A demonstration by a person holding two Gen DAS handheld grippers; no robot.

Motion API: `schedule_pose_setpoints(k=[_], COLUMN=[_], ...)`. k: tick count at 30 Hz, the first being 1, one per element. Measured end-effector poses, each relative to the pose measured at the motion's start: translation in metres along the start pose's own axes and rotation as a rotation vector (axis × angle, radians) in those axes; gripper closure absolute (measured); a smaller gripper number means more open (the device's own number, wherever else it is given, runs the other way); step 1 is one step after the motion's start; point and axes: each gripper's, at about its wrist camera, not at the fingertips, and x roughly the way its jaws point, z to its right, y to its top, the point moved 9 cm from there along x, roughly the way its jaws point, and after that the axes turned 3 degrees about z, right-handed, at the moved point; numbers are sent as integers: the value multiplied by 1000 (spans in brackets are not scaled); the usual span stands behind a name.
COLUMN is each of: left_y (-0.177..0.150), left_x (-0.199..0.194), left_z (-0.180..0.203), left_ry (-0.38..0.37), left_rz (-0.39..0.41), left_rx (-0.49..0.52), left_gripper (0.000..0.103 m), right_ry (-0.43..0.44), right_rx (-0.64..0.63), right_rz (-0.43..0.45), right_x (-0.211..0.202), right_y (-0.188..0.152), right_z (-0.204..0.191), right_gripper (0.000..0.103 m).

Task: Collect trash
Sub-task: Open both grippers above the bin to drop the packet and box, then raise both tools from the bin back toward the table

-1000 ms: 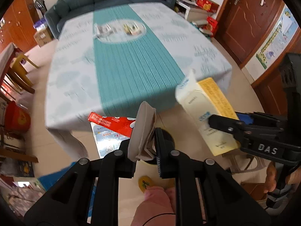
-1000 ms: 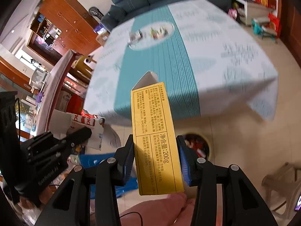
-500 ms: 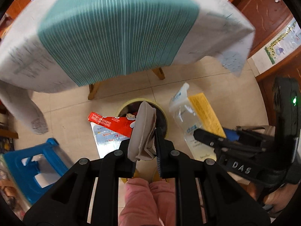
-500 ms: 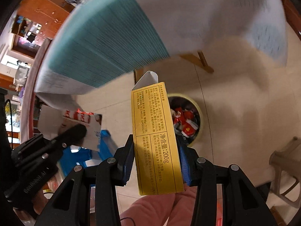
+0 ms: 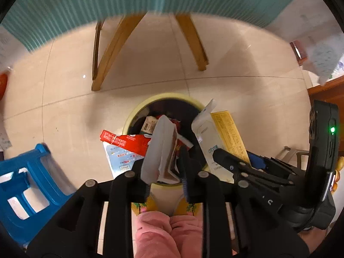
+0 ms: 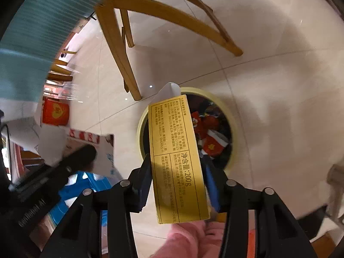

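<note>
While over bin (image 5: 137,112) (tile floor (image 5: 64,86)), left tool (image 5: 164,167) clamps flattened carton (image 5: 160,148), right tool (image 6: 177,185) yellow box (image 6: 176,157).

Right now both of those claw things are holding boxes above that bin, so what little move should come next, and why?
Probably open the right gripper and let the yellow carton fall. It hangs over the open mouth of the yellow-rimmed bin, which already holds red wrappers. The left gripper is shut on a flattened grey-and-red box above the same bin, so it could release next.
</note>
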Motion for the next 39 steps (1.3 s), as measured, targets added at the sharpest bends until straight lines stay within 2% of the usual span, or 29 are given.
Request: schedule_pose_setpoints(k=[1,2,3,4,6,8,14,17,18,25,39], left_y=[-2,-4,-5,-7,-8,-11,-14,-12,-11,-5,3], left_x=[7,14,19,22,25,28,14,0,-3,-39,-145], left_z=[-3,-6,-8,-13,-20,-33,-44,-46,-47,-47,-29], left_ry=[1,3,5,12,24,31,62,76,79,83,63], left_rz=[-5,-11,-16,-16,-7,0,23,43,48,87,125], left_rx=[-6,-13,-17,-23,-37,-47,-39,-46,-50,-88,-123], left_gripper=[79,74,63,57,35,27,26,23,20,20,18], right_ry=[-7,-15,-15,-19,-35,-41,-70,-92,-99,-111,-112], right_rx=[6,12,13,13,9,0,-43,-48,-47,-58,-120], right_rz=[-4,-5,-7,-9,-6,-8,3,6,12,25,85], right_x=[7,13,18,23,30,32,32,26,22,-1,-100], right_y=[-2,-2,-1,0,0,-1,4,7,9,12,17], right_z=[1,3,2,4,6,5,2,0,0,-6,-50], right_gripper=[46,35,27,26,25,24,21,14,14,14,14])
